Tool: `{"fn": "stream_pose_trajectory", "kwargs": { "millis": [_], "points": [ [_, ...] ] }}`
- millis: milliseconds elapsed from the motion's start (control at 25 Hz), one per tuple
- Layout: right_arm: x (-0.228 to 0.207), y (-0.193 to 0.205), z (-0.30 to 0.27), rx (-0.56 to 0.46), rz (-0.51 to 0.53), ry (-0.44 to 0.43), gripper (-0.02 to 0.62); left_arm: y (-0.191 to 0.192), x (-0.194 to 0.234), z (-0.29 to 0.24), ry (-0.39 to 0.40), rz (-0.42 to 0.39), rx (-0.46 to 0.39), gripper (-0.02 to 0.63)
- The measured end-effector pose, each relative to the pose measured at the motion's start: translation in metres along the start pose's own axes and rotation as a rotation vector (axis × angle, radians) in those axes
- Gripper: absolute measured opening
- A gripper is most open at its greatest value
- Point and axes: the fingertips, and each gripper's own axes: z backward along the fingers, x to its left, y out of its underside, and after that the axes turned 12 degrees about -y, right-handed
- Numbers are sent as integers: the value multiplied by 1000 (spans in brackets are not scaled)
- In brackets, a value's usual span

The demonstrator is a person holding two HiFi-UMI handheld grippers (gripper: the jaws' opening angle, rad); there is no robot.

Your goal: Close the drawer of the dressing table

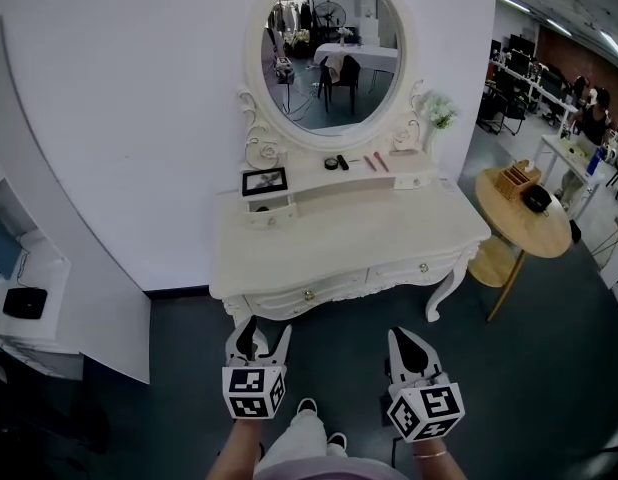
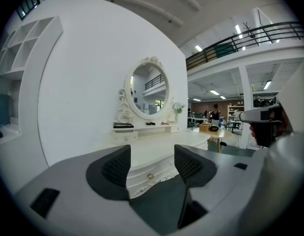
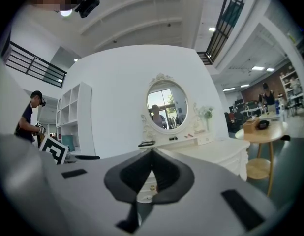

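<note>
The white dressing table (image 1: 349, 238) with an oval mirror (image 1: 331, 53) stands against the wall ahead. Its left front drawer (image 1: 304, 295) has a gold knob and looks flush with the table front, as does the right one (image 1: 419, 268). My left gripper (image 1: 261, 340) hangs just short of the left drawer, open with nothing between its pads; in the left gripper view the knob (image 2: 150, 176) shows beyond the gap in the left gripper (image 2: 152, 163). My right gripper (image 1: 409, 348) is held back from the table and is shut, its tips meeting on nothing (image 3: 152, 154).
A round wooden side table (image 1: 509, 218) with a box stands right of the dresser. White shelving (image 1: 29, 268) is on the left. A photo frame (image 1: 264, 180), small cosmetics and a flower vase (image 1: 439, 113) sit on the dresser's shelf. A person (image 3: 29, 117) stands far left.
</note>
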Motion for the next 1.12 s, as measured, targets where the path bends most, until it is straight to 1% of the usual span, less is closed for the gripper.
{"fn": "stream_pose_trajectory", "kwargs": {
  "millis": [160,320,600,800,1120],
  "points": [
    [-17,2,-18,0,-11,10,2,0,4,-28,-8,1,5,272],
    [-33,2,-49,16,-7,15,2,-5,13,-66,-17,11,6,275],
    [-74,-8,-130,33,10,32,2,-17,38,-157,-33,20,24,275],
    [-97,-24,-191,31,17,35,2,-33,51,-219,-27,20,29,274],
    [-111,-42,-268,24,28,38,2,-57,78,-290,-14,22,18,273]
  ]
}}
